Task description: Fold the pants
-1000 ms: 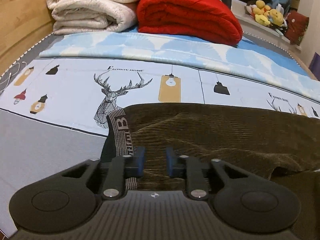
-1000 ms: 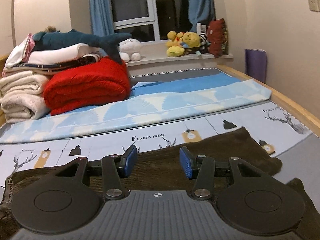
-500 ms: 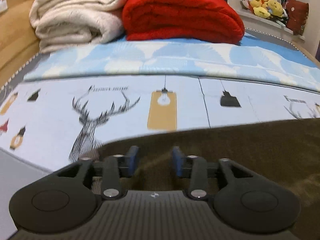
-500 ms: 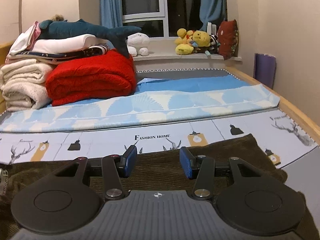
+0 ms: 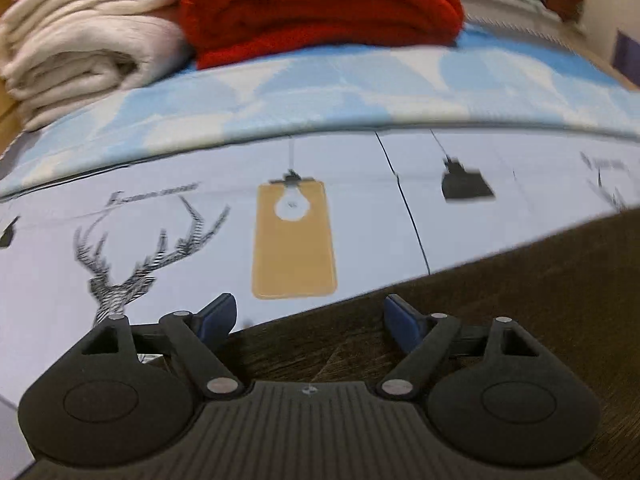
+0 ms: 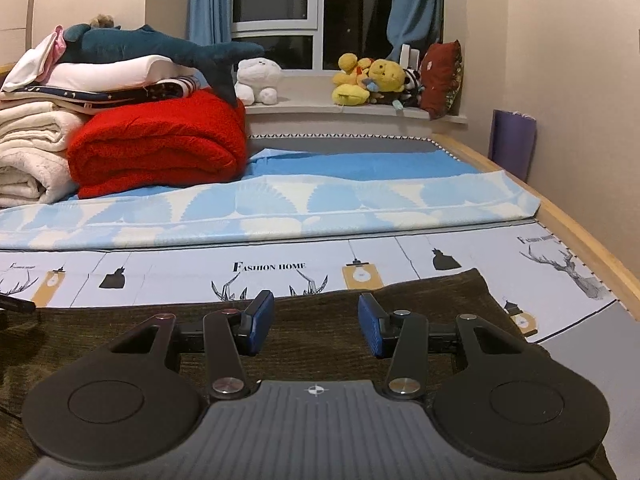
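While the left gripper (image 5: 308, 316) is hanging over the pants (image 5: 520, 300) edge, its jaws having just been opening wide and holding nothing, it should be pinching that edge squarely. The right gripper (image 6: 316, 326), jaws apart and empty, is hovering over the spread pants; bare sheet (image 6: 180, 268) is lying beyond.

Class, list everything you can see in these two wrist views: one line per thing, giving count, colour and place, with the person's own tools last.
pants: one, dark brown, flat on the near bed
sheet: one, pale, deer and lamp prints, under the pants
blue blanket: one, blue and white, mid bed
red blanket: one, folded, far left
cream blankets: stacked, left of the red one
shark toy: one, teal, atop the stack
plush toys: several, mostly yellow, windowsill
left hand-held gripper: black, blue pads, just opening, empty
right hand-held gripper: black, blue pads, open over the pants
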The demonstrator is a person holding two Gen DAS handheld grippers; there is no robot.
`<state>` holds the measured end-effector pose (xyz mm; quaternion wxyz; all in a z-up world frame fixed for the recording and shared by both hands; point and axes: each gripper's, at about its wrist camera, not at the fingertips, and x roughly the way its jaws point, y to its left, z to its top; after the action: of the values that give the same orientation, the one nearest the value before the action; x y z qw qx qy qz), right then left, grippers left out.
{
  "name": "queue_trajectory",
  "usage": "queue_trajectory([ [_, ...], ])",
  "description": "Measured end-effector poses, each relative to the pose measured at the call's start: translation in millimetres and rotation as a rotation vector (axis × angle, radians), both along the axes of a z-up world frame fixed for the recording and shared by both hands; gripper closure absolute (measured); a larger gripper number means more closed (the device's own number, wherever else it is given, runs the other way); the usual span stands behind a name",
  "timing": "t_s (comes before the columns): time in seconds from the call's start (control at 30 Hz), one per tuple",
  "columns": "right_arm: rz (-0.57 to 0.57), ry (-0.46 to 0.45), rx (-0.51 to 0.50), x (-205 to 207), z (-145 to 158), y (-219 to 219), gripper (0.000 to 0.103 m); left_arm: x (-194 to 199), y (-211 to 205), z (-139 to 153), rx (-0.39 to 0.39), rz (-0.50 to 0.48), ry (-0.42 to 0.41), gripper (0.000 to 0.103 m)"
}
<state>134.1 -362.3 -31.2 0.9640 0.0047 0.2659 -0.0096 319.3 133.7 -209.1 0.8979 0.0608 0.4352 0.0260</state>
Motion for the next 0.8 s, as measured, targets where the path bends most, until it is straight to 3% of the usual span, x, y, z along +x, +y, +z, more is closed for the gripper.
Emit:
queue_trajectory([
  [0.1, 0.033, 0.011, -0.032, 0, -3, 4, 0.054, 3, 2, -15, -0.005, -0.040, 0.037, 0.017],
  [0.13, 0.039, 0.011, -0.039, 0, -3, 5, 0.053, 2, 4, -17, -0.033, -0.054, 0.042, 0.023],
  [0.17, 0.042, 0.014, -0.046, 0, -4, 6, 0.053, -1, 6, -17, -0.063, -0.069, 0.043, 0.045],
  [0.2, 0.043, 0.022, -0.049, 0, -5, 6, 0.053, -3, 8, -14, -0.108, -0.089, 0.038, 0.059],
  [0.23, 0.041, 0.028, -0.047, 1, -5, 5, 0.053, -5, 9, -11, -0.134, -0.100, 0.037, 0.096],
  [0.5, 0.003, 0.100, 0.023, 4, -11, -3, 0.052, -50, -16, 52, -0.072, -0.130, 0.011, 0.099],
  [0.67, -0.026, 0.133, 0.027, 0, -14, -6, 0.052, -147, -44, 103, -0.068, -0.225, 0.025, 0.100],
  [0.8, -0.092, 0.177, 0.104, -7, -16, -21, 0.052, -236, -61, 108, -0.117, -0.279, 0.086, 0.100],
])
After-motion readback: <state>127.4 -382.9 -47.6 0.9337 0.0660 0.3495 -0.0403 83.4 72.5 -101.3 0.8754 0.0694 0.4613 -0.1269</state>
